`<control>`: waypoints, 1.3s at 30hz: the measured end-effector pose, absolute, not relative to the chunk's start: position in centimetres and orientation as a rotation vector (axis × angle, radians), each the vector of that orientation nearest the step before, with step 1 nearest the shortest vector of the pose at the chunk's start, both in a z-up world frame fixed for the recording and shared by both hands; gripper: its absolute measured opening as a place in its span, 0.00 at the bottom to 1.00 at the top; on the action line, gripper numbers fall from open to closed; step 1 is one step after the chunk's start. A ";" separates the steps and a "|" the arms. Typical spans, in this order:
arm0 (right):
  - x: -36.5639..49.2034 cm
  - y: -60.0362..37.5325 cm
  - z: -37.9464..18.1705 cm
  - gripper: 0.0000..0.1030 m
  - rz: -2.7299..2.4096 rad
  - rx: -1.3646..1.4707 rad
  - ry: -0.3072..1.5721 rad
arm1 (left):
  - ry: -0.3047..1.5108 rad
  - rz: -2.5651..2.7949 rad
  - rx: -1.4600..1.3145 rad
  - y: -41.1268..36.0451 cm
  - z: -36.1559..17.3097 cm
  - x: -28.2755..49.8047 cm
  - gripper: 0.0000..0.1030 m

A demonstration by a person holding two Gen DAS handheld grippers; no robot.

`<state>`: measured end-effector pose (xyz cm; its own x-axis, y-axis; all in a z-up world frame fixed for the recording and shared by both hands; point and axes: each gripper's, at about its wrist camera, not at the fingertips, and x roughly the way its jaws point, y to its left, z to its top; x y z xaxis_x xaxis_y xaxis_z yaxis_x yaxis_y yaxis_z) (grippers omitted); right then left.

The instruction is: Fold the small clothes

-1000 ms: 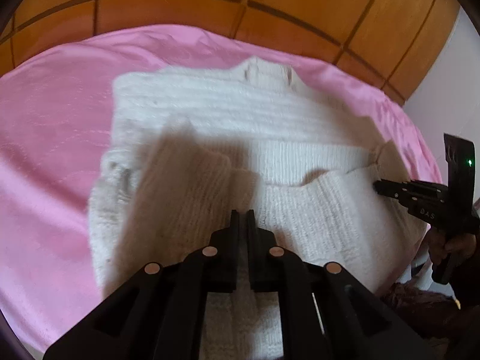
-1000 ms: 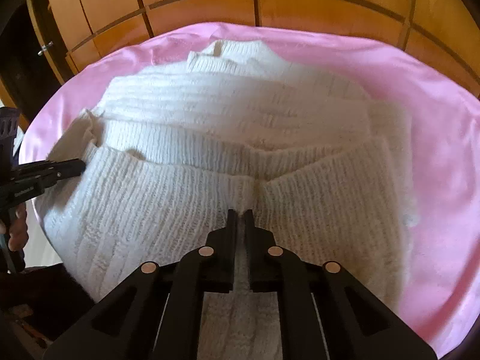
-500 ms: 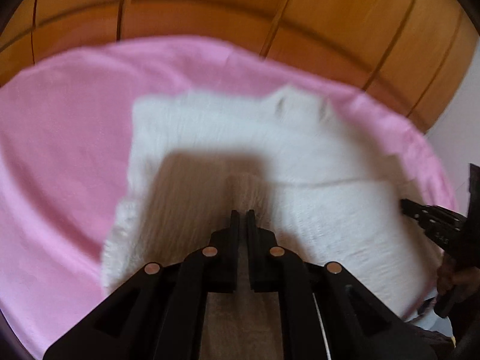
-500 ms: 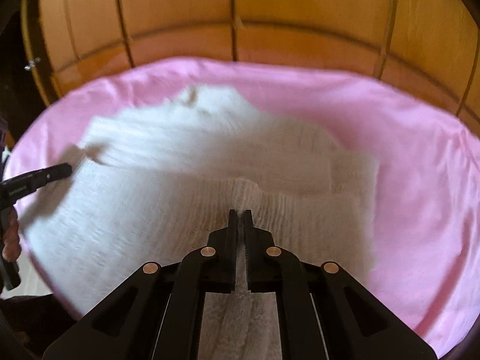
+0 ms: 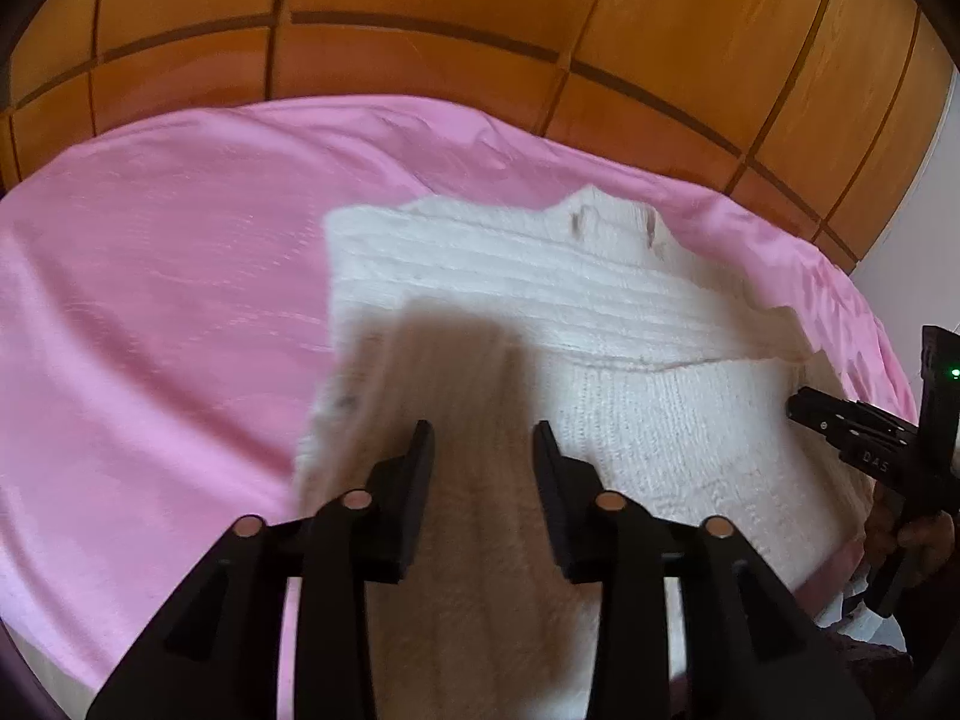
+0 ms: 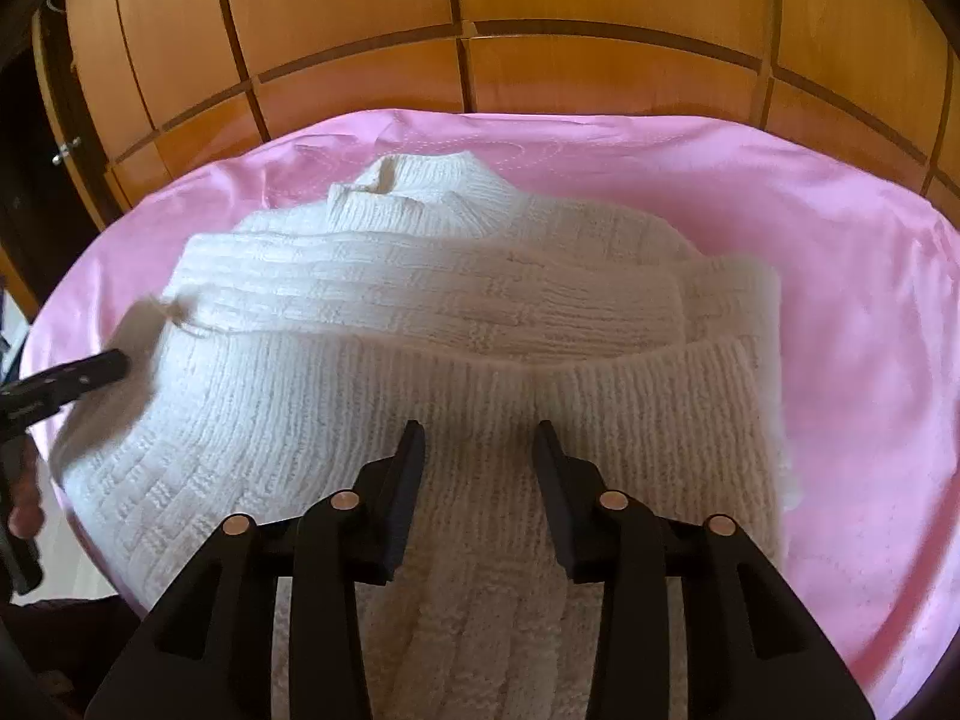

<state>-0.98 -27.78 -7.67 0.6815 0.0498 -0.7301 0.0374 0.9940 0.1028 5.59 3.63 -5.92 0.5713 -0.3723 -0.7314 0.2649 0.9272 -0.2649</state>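
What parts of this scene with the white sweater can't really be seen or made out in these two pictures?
- Near hem of the sweater: in both views it runs under the open right gripper and left gripper and off the bottom edge.
- Sleeves: folded out of sight; their position cannot be told.
- Pink sheet beneath the sweater: covered.
- Sweater's left edge, left wrist view: blurred and shadowed.
- Person's hands: mostly cut off at the frame edges.
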 end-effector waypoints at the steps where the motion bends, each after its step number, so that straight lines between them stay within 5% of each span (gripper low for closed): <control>1: -1.1 -27.8 -7.4 0.36 0.007 0.113 0.815 | 0.872 -0.368 -0.127 4.2 -5.6 5.4 0.44; 7: -2.1 -28.4 -5.8 0.36 0.008 0.087 0.780 | 0.892 -0.382 -0.073 5.0 -5.7 6.7 0.52; 11: -3.7 -30.9 -4.7 0.63 -0.060 0.071 0.751 | 0.919 -0.403 -0.038 4.5 -6.4 8.2 0.51; 18: -4.2 -34.8 -6.3 0.63 -0.133 0.067 0.822 | 0.927 -0.415 0.007 3.7 -7.0 9.0 0.24; 21: -3.4 -35.0 -7.7 0.43 -0.099 0.081 0.871 | 0.912 -0.420 0.027 3.7 -6.9 8.5 0.08; 23: -3.5 -34.6 -8.1 0.06 -0.117 0.060 0.881 | 0.898 -0.419 0.047 3.5 -6.6 8.1 0.07; 33: -5.1 -34.5 -1.2 0.06 -0.122 0.065 0.718 | 0.813 -0.452 -0.066 5.4 -2.1 7.1 0.05; 39: 0.8 -35.9 1.2 0.06 -0.148 0.070 0.662 | 0.799 -0.420 -0.149 6.4 -0.3 11.9 0.05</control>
<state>0.84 -35.90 1.20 0.7787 -0.1145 -0.6168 0.1588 0.9872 0.0172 11.89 6.42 -0.26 0.6199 -0.4195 -0.6631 0.3082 0.9073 -0.2860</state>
